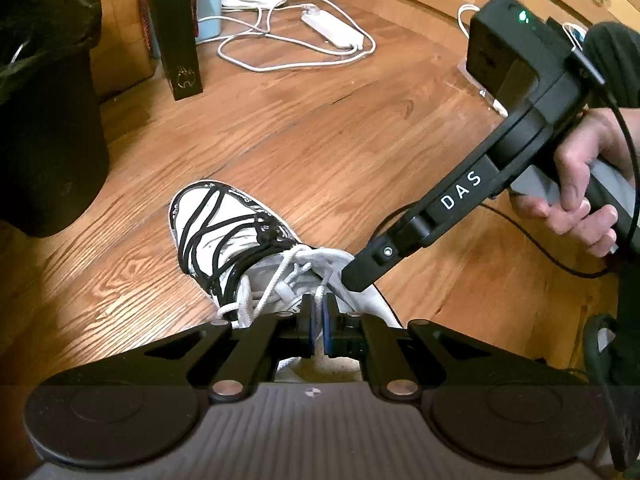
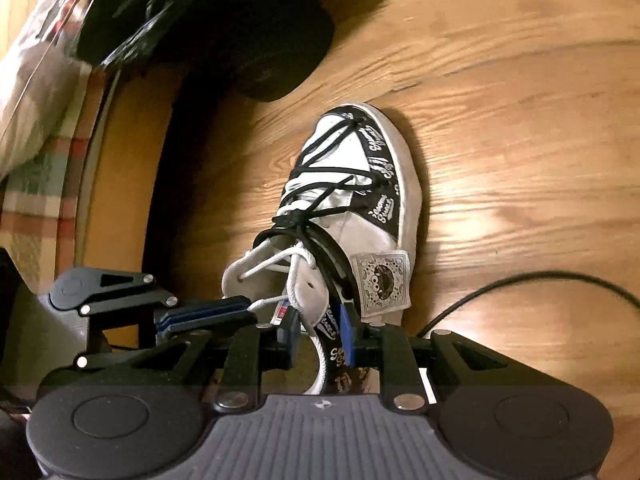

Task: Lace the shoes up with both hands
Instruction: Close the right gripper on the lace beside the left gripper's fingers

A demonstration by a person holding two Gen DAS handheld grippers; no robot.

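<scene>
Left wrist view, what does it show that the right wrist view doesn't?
Only the left wrist view shows the white power strip, the blue bin and the hand holding the right gripper. Only the right wrist view shows the shoe's side patch and plaid cloth. Both show the shoe and the left gripper pinching a white lace.

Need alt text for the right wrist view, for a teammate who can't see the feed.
A white and black sneaker sits on a wooden floor, toe pointing away. The left gripper pinches a white lace by the collar, while the right gripper straddles the collar edge, jaws partly apart.
</scene>
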